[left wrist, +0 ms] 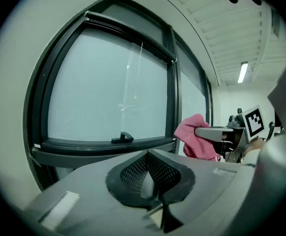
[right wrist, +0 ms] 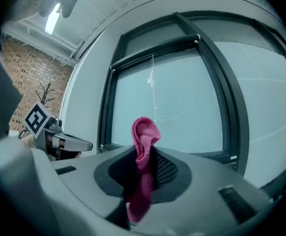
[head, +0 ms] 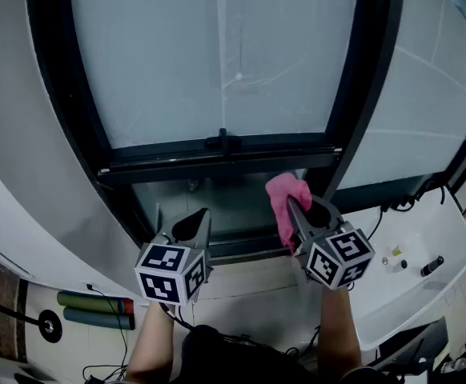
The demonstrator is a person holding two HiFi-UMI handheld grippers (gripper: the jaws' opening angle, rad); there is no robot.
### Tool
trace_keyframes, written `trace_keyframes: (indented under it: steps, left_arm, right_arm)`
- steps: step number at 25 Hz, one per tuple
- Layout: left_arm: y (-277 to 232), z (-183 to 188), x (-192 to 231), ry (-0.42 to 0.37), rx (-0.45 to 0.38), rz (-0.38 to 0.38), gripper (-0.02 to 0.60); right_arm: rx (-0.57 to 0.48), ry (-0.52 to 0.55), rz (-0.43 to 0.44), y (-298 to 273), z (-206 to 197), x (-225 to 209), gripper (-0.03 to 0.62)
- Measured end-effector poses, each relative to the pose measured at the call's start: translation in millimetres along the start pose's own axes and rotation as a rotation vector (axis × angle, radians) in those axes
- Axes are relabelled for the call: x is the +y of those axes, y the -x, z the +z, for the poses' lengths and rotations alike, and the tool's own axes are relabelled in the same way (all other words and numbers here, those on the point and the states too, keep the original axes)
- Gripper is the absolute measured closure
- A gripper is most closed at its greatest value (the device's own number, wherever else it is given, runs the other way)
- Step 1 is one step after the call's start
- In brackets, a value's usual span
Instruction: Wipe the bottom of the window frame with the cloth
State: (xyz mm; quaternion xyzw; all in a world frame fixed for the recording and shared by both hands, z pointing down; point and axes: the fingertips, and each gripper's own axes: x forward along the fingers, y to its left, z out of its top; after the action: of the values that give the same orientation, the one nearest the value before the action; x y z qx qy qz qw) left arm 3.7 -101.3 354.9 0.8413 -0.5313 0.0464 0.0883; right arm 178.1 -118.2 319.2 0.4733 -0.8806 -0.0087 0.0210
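Holding the cloth [head: 283, 194] in our right gripper [head: 293, 208], left gripper [head: 194, 224] closed empty, we must next press it onto the bottom rail [head: 177, 166] ahead.

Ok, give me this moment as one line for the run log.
right gripper: shut on cloth | left gripper: shut, empty | cloth: raised near bottom frame, contact unclear
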Motion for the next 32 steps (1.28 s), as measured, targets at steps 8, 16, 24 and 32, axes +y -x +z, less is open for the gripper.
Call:
trace_keyframes:
  steps: [8, 16, 24, 32]
  left_arm:
    - [-41, 10, 23, -0.016, -0.019, -0.024, 0.575]
    - [-89, 29, 72, -0.013, -0.023, -0.086, 0.575]
    - [-127, 40, 94, -0.016, -0.015, -0.168, 0.575]
    - [-160, 47, 75, -0.036, -0.025, -0.201, 0.575]
  right_arm:
    - [-0.013, 0.006, -0.039, -34, -1, -16, 0.520]
    - [-0.019, 0.022, -0.134, -82, 12, -30, 0.520]
    - [0.000, 0.042, -0.226, -107, 15, -36, 0.519]
    - [0.027, 0.057, -0.267, -115, 10, -76, 0.520]
